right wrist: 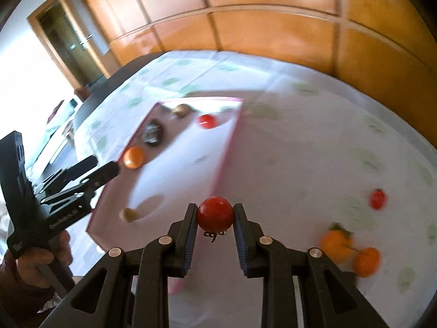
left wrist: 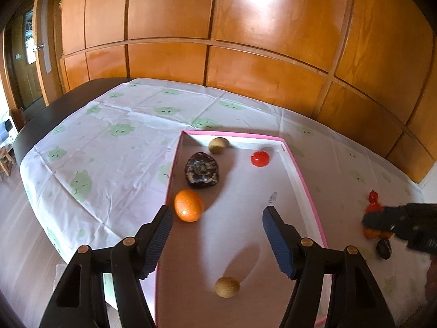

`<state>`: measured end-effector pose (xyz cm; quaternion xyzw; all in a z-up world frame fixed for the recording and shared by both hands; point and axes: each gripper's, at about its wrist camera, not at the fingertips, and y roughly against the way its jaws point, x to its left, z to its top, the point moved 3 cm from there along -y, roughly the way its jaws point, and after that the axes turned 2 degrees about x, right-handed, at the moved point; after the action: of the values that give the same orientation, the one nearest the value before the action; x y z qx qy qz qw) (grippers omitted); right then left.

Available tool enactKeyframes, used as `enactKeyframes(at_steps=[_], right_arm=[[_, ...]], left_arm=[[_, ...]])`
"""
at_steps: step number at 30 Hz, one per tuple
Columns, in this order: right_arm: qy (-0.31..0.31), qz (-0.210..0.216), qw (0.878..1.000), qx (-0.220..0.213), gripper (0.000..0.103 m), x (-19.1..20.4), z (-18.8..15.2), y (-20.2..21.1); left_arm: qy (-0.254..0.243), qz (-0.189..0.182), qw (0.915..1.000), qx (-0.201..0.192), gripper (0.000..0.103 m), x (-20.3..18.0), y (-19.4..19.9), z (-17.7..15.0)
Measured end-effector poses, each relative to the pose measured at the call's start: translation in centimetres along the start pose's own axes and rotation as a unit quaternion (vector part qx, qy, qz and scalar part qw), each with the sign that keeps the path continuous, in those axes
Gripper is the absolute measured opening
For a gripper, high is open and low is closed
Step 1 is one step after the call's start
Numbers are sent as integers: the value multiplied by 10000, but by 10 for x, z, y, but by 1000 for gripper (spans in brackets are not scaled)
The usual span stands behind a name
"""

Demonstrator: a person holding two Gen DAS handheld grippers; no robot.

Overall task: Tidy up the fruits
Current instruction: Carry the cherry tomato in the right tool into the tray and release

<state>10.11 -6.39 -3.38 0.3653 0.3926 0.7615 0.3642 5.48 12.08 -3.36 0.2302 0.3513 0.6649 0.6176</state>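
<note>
Your right gripper (right wrist: 215, 214) clenched a red tomato (right wrist: 215, 217), right of the pink tray (left wrist: 306, 191). Your left gripper (left wrist: 217, 213) hung released and empty over the tray, just right of the orange (left wrist: 189, 205) inside.

Looks like a room in somebody's home. Straight ahead of the left gripper (left wrist: 217, 218) there's a wall of glossy wooden cupboards (left wrist: 245, 27), and under it a table (left wrist: 54, 106) covered in a cloth (left wrist: 114, 142) printed with little green cartoon faces. Off to its left there's a wooden door (left wrist: 27, 63) and a small stool (left wrist: 6, 160) on the floor.
</note>
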Motion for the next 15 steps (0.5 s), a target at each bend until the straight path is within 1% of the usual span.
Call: enactKeyframes(at_steps=[5,12,15], right_arm=[[160,192,9995,208,26,33,2,-27],[78,288,9984,474,26,50,6,-63],[-16,296,9979,583,26,49,4,-73]], left_arm=[[151,45,9999,-17,69,13,0,-1],[408,171,9990,-31,69,34,0,0],[485,214,9986,16,69,41,-3,-3]])
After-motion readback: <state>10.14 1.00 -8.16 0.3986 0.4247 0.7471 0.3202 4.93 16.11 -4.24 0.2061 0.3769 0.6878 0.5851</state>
